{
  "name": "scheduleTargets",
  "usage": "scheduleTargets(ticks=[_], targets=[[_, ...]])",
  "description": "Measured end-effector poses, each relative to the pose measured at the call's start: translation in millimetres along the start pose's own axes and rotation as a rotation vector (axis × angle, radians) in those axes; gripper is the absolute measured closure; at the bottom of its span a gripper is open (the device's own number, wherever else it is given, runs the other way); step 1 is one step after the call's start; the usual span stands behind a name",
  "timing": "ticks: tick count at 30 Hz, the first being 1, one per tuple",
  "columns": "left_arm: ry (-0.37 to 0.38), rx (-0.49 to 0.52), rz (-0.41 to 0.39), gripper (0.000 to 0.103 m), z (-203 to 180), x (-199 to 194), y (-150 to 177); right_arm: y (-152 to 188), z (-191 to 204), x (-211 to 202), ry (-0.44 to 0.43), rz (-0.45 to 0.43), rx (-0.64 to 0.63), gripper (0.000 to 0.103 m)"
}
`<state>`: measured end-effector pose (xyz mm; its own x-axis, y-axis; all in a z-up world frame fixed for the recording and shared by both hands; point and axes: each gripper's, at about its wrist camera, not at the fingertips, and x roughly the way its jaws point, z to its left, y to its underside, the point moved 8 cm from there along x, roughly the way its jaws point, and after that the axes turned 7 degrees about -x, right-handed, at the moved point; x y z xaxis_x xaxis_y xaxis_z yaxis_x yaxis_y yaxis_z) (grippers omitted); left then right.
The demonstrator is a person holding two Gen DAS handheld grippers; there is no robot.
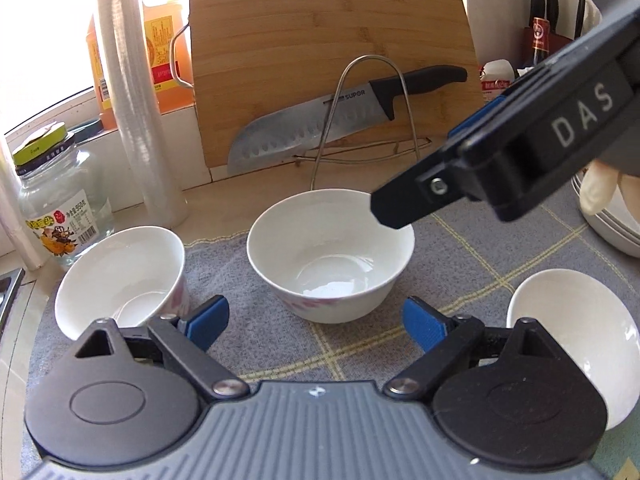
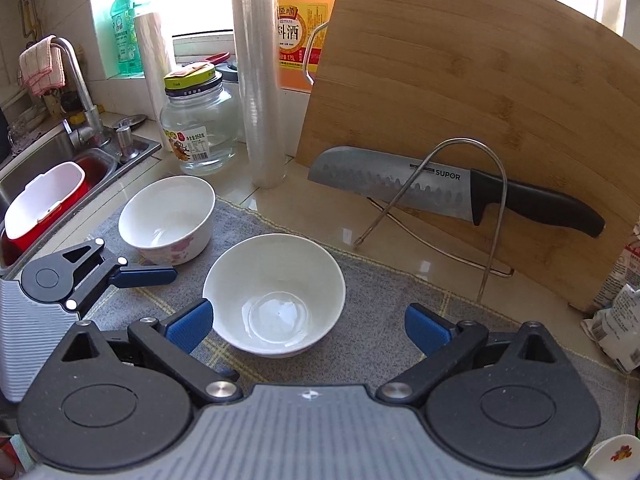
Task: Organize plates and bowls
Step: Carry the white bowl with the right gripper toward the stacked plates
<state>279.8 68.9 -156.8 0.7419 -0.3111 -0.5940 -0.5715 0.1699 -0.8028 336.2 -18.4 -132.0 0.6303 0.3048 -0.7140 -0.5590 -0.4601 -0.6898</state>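
While I line up on the bowls:
Left tool (image 1: 316,322): wide apart, nothing held.
Right tool (image 2: 308,328): wide apart, nothing held, over the middle bowl (image 2: 274,294).
Bowls: middle bowl and floral bowl (image 2: 168,218) on the grey mat (image 2: 380,312); third bowl (image 1: 576,320) at right.
Risk: I'd say both tools crowd one bowl; a rim knock could tip it.
Obstacles: santoku knife (image 2: 400,188), cutting board (image 2: 460,100), glass jar (image 2: 198,120) behind.

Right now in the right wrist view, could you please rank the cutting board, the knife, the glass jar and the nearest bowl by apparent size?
1. cutting board, clearly largest.
2. knife, longest after the board.
3. nearest bowl and glass jar: look alike; the bowl is closer to the camera, so I won't rank them.
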Motion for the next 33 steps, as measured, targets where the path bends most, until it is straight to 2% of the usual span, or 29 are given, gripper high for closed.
scheduleTargets(ticks=[14,17,21,33], targets=[[0.004,0.005,-0.001,0.012,-5.0,16.4,-3.0,-13.2,-6.5,47.3,-0.115,0.05,0.007,0.001],[0.013,0.003,0.004,0.015,-6.0,17.9,-3.1,-14.5,-6.5,55.0,-0.132,0.062,0.006,0.004],[0.023,0.01,-0.003,0.017,-9.4,16.1,-3.2,-15.4,-3.8,63.5,-0.155,0.081,-0.011,0.014],[0.038,0.01,-0.002,0.019,-10.5,18.3,-3.0,-15.6,-4.1,76.7,-0.178,0.11,-0.012,0.021]])
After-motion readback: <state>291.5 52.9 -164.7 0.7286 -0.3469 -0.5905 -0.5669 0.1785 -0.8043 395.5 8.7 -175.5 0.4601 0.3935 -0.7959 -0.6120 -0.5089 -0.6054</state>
